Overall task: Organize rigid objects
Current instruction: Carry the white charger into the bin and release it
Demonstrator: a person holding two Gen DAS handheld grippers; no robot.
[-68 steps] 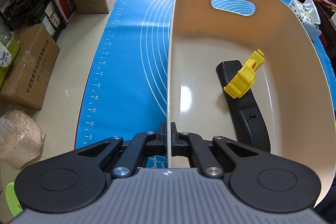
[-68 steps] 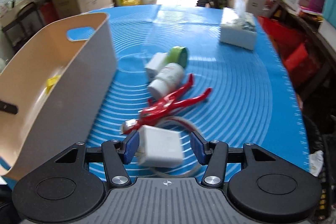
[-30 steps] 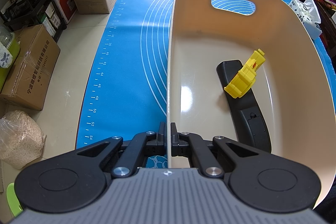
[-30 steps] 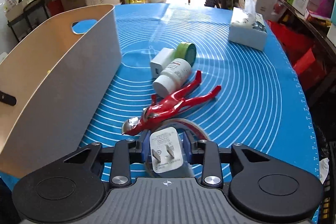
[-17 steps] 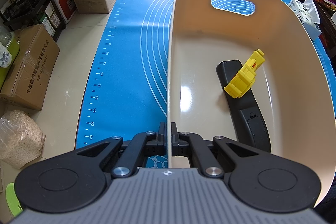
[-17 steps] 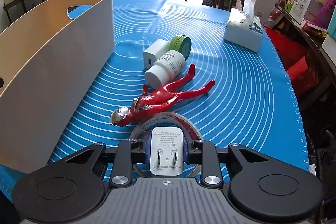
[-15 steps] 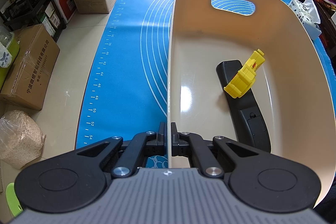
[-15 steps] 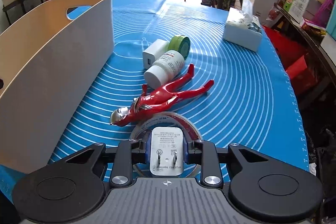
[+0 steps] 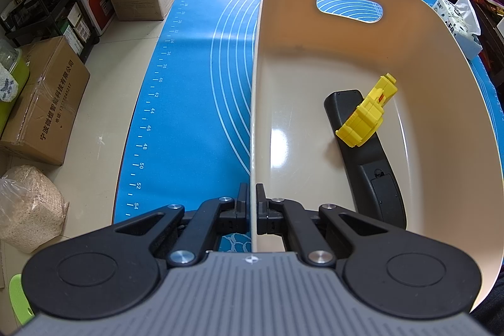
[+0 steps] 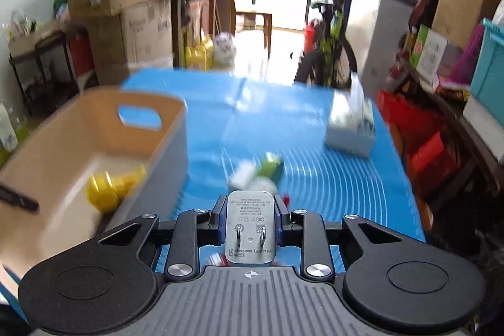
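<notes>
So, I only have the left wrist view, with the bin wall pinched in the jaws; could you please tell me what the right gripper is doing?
Observer: The right gripper is shut on a white charger plug, prongs facing the camera.
Operator: Thank you. Is it over the bin?
Observer: No, the beige bin sits to its left; the plug hangs above the blue mat.
Operator: Anything left on the mat?
Observer: Yes, blurred green and white items lie just beyond the plug.

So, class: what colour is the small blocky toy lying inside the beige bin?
Yellow blocky toy; the left wrist view shows it best.
</notes>
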